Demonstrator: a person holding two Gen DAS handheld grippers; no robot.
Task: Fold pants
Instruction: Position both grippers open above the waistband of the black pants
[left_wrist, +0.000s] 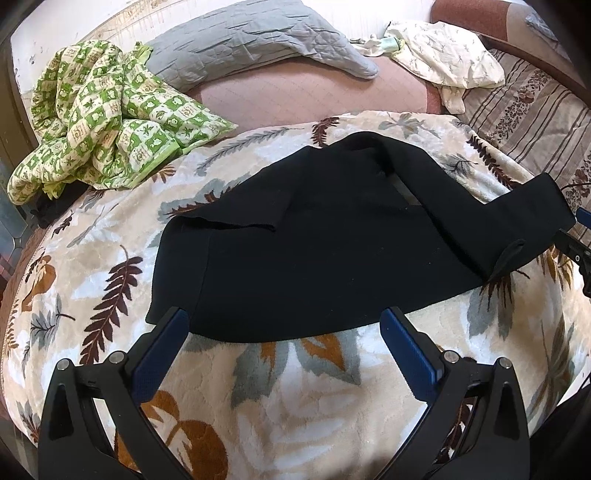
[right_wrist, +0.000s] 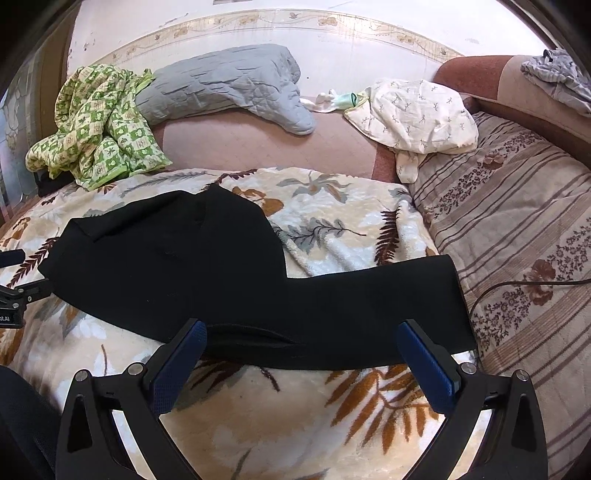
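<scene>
Pants (left_wrist: 314, 236): lay ahead of both grippers; long axis left-right
Left gripper (left_wrist: 284, 328): fingers apart; at waist end
Right gripper (right_wrist: 303, 339): fingers apart; nearer leg end

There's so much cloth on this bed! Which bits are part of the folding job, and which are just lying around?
Part of the job:
black pants
left gripper, jaws open
right gripper, jaws open

Just lying about:
green checked blanket
grey pillow
white printed cloth
leaf-patterned blanket underneath
</scene>
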